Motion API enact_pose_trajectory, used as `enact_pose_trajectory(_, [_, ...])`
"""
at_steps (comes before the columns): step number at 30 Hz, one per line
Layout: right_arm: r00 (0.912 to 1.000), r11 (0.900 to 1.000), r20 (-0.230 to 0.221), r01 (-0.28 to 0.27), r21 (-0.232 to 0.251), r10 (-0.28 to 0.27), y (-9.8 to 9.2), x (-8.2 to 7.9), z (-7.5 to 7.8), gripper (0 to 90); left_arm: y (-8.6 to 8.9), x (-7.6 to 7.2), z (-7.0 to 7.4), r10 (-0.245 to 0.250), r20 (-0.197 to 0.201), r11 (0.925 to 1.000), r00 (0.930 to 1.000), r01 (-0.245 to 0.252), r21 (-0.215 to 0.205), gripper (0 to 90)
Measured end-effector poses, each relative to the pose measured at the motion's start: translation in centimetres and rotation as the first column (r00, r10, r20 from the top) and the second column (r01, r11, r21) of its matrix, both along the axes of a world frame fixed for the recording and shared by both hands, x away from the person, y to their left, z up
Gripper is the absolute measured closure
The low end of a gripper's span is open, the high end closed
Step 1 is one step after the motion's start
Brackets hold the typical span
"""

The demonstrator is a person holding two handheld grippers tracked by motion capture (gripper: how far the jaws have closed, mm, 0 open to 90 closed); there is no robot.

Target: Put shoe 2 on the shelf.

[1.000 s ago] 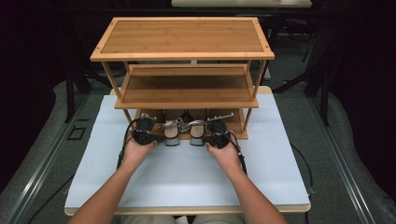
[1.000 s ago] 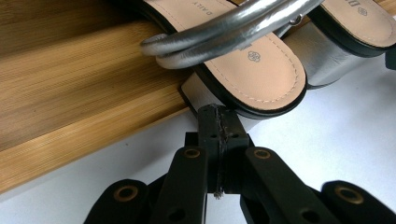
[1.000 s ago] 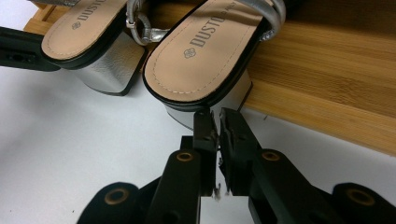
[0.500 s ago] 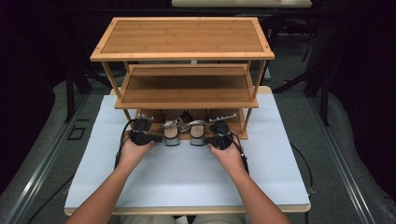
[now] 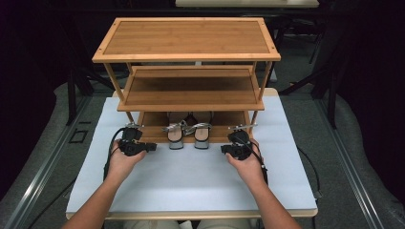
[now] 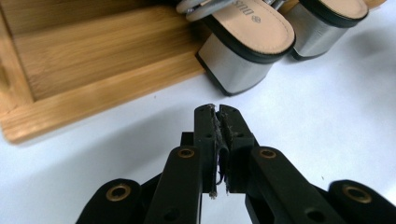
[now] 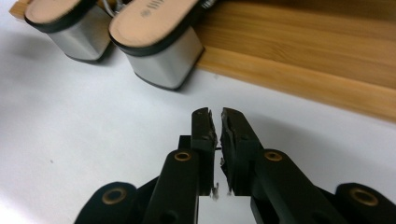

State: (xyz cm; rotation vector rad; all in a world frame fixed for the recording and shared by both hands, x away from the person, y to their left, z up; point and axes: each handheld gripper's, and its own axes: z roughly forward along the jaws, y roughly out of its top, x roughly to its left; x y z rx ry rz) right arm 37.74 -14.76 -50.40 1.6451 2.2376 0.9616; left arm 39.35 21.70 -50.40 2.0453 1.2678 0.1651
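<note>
A pair of sandals with silver block heels stands on the bottom shelf (image 5: 229, 125) of a bamboo rack (image 5: 186, 38), heels toward me: the left sandal (image 5: 175, 134) and the right sandal (image 5: 202, 133). My left gripper (image 5: 153, 147) lies on the white table left of them, pointing right. Its jaws have just been opening slightly, but the pads still nearly touch with nothing between them (image 6: 217, 108). The left sandal's heel (image 6: 243, 56) is just ahead of it. My right gripper (image 5: 222, 149) rests right of the pair, pointing left, shut and empty (image 7: 215, 111), near the right sandal's heel (image 7: 163, 51).
The rack has three tiers; the middle shelf (image 5: 191, 90) and the top one are bare. It stands at the back of a white table top (image 5: 191, 181). Cables trail from both grippers along the person's wrists. Dark floor surrounds the table.
Both hands have drawn away from the sandal heels, the left one to the left, the right one to the right, and slightly toward the person. The sandals stay on the bottom shelf.
</note>
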Motion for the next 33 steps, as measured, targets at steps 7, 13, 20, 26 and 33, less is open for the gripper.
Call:
enact_pose_trajectory(7, [0.9978, 0.999, 0.046, 0.047, 0.015, -0.047, -2.0, -2.3, -0.3, 83.3, 1.9, -1.7, -0.7, 0.021, 0.005, 0.9992, 0.9998, -0.021, -0.033, 84.4])
enact_pose_trajectory(13, [0.9988, 0.997, 0.032, 0.035, 0.071, -0.038, -3.0, -3.7, -0.9, 83.2, 2.8, -2.7, -1.2, 0.023, 0.001, 0.9995, 0.9997, -0.023, -0.020, 83.7])
enact_pose_trajectory(20, [0.9942, 0.995, 0.087, 0.055, 0.087, -0.062, -3.5, -5.1, -1.8, 82.5, 4.3, -4.5, -2.1, 0.026, 0.006, 0.9996, 0.9996, -0.026, -0.010, 79.8])
enact_pose_trajectory(26, [0.9921, 0.995, 0.110, 0.050, 0.091, -0.060, -3.9, -6.2, -2.5, 70.4, 5.3, -5.5, -3.0, 0.046, 0.009, 0.9985, 0.9989, -0.046, -0.029, 65.6])
enact_pose_trajectory(33, [0.9827, 0.996, 0.168, 0.072, 0.046, -0.079, -3.6, -6.1, -3.4, 47.1, 5.3, -5.3, -3.3, 0.065, 0.041, 0.9978, 0.9970, -0.066, 0.011, 47.7])
